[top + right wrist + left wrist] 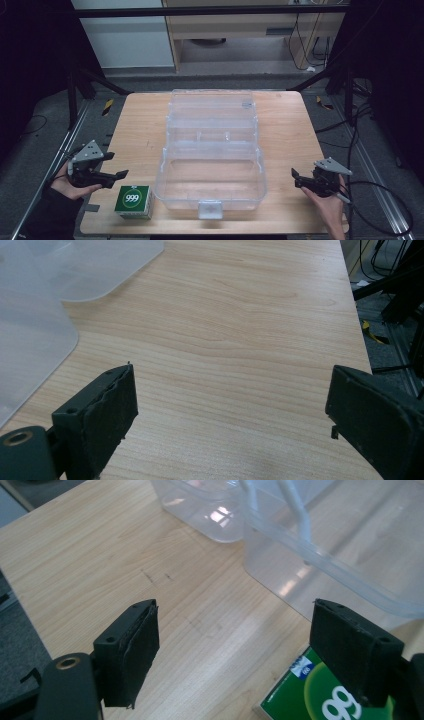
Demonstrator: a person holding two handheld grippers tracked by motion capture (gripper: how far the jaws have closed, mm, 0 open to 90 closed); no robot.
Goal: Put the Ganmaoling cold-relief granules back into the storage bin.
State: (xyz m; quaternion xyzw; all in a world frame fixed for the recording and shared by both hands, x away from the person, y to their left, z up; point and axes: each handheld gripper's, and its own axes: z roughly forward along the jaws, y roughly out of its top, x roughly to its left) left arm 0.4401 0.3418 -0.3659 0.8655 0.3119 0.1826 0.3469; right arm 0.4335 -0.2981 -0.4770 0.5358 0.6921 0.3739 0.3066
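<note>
Resting near the lower left of the high view, the green "999" box [133, 201] sits flat on the wooden table [140, 130], just beside the front left corner of the open clear plastic case [210, 187] and apart from it. In the left gripper view the box [305, 695] occupies the lower right corner, partly behind the right-hand jaw.

Gripper state:
- Left gripper [116, 179]: jaws spread wide, holding nothing, positioned just left of the box and above the tabletop.
- Right gripper [296, 177]: jaws spread wide, holding nothing, positioned at the right of the frame, near the case's right wall with bare wood beneath it.

Handling assessment (judgement):
- The box appears to be printed cardboard, so it is probably light and moderately stiff, but likely to dent or crush under hard clamping.
- The glossy printed faces may be somewhat slippery against the jaw pads.
- Recommended grip: two opposite side walls, around mid-height, with the jaws square to the faces. Avoid the corners and any flap edges, where the card is likely to buckle.
- The case walls look thin and flexible; keep the box clear of the rim when lifting it over into the front compartment.
</note>
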